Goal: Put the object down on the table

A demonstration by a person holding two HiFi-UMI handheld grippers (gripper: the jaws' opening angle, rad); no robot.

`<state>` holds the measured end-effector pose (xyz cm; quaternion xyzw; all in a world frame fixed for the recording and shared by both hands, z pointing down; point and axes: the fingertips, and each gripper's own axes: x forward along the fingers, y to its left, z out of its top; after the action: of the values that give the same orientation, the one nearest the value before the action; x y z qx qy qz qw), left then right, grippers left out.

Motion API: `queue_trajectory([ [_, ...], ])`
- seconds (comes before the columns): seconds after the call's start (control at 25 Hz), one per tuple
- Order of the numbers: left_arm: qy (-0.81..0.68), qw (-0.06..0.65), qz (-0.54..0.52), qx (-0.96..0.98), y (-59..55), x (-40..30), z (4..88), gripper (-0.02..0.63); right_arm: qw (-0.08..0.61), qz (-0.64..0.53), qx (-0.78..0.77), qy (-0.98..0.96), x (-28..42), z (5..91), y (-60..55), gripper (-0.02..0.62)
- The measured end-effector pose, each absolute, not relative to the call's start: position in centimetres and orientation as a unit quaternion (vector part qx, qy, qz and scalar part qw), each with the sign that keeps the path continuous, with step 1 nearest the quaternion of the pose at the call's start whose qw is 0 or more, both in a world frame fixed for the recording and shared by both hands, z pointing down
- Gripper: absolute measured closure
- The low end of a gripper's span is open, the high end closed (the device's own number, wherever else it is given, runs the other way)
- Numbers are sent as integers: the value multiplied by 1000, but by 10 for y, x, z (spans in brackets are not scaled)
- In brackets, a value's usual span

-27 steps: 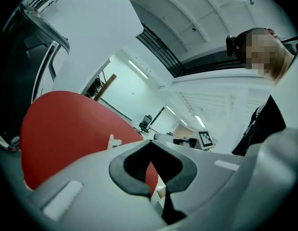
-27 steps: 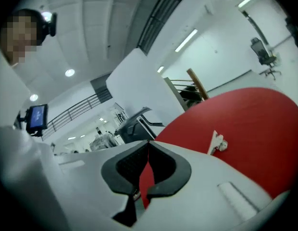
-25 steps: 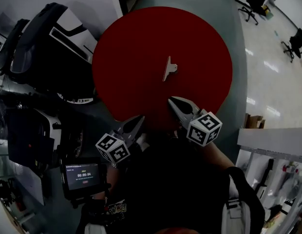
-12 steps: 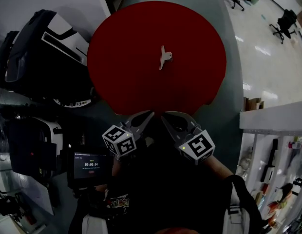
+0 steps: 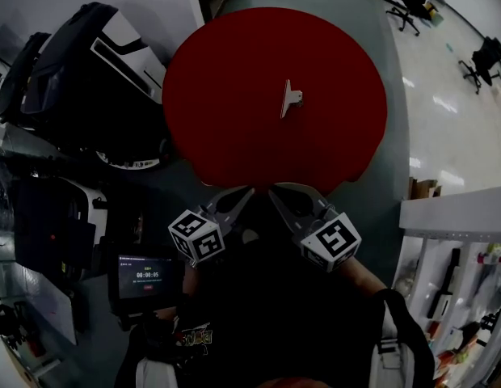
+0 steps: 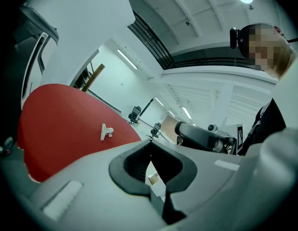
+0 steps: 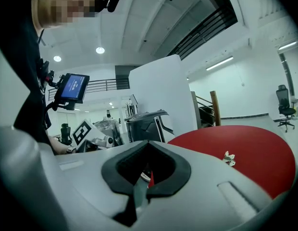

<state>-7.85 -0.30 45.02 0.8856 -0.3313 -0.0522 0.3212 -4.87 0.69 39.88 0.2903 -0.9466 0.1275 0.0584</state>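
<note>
A small white clip (image 5: 291,98) lies by itself on the round red table (image 5: 234,120), right of its middle. The clip also shows far off as a pale speck in the left gripper view (image 6: 106,131) and the right gripper view (image 7: 229,159). My left gripper (image 5: 244,194) and right gripper (image 5: 275,192) hang side by side off the table's near edge, close to my body. Both are shut with nothing between their jaws, tips nearly touching each other.
Dark machines and cases (image 5: 81,79) crowd the floor left of the table. A small screen (image 5: 142,275) glows at lower left. Office chairs (image 5: 412,6) stand at the far right, and shelving (image 5: 452,241) runs along the lower right.
The right gripper has drawn back off the table towards my body and now sits beside the left one. The clip stays where it lay.
</note>
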Motion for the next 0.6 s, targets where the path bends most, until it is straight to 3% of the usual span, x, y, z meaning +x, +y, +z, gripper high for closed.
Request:
queue_trajectory([
  [0.6,-322,326,-61,887,1,-77,452,595,56,122,293,-947,-50,393,15,594],
])
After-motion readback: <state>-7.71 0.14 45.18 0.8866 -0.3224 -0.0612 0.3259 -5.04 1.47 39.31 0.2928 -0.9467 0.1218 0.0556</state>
